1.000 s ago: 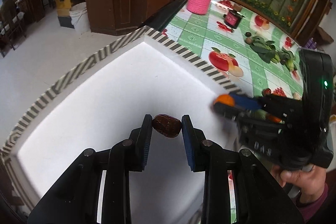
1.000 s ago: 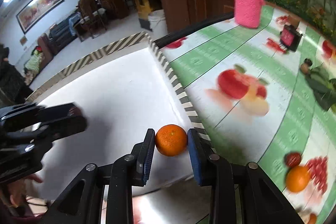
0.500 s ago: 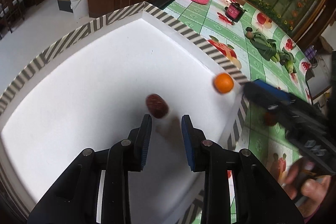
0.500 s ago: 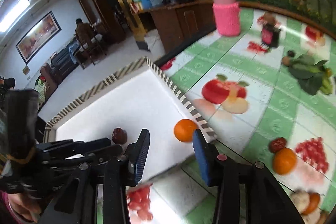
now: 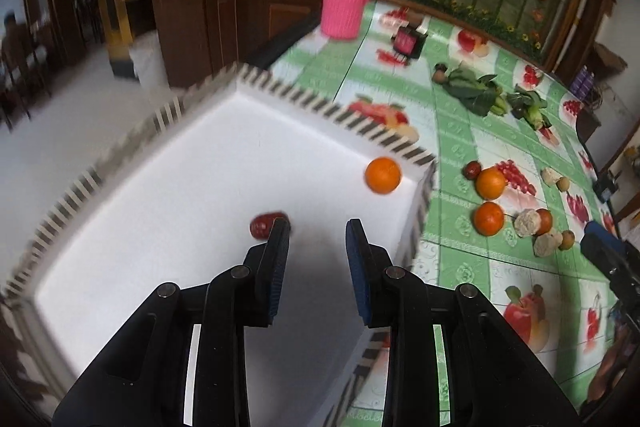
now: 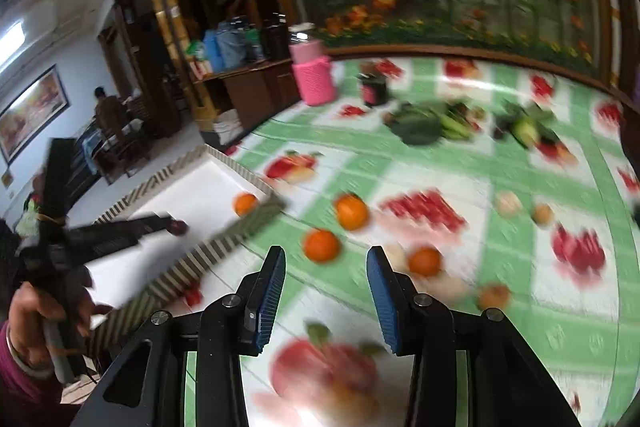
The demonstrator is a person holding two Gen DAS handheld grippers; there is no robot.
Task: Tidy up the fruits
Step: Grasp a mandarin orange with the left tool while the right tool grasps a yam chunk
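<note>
A white tray with a striped rim (image 5: 328,109) holds a dark red date (image 5: 262,225) and an orange (image 5: 382,175). My left gripper (image 5: 318,231) is open and empty above the tray, just right of the date. My right gripper (image 6: 326,263) is open and empty above the tablecloth, near several oranges (image 6: 321,245) lying loose on it. In the right wrist view the tray (image 6: 224,243) sits at left with the orange (image 6: 245,203) and date (image 6: 178,227) inside. Two oranges (image 5: 490,183) and a second date (image 5: 472,169) lie right of the tray.
A pink-sleeved jar (image 5: 345,3), a small dark jar (image 5: 408,42) and leafy vegetables (image 5: 476,93) stand at the far side of the green checked tablecloth (image 5: 460,143). Small brown and pale fruits (image 5: 538,223) lie at right.
Both grippers let go of their fruit: the date and the orange now lie in the tray. Both grippers have opened and pulled back; the right one has swung right over the loose fruit.
</note>
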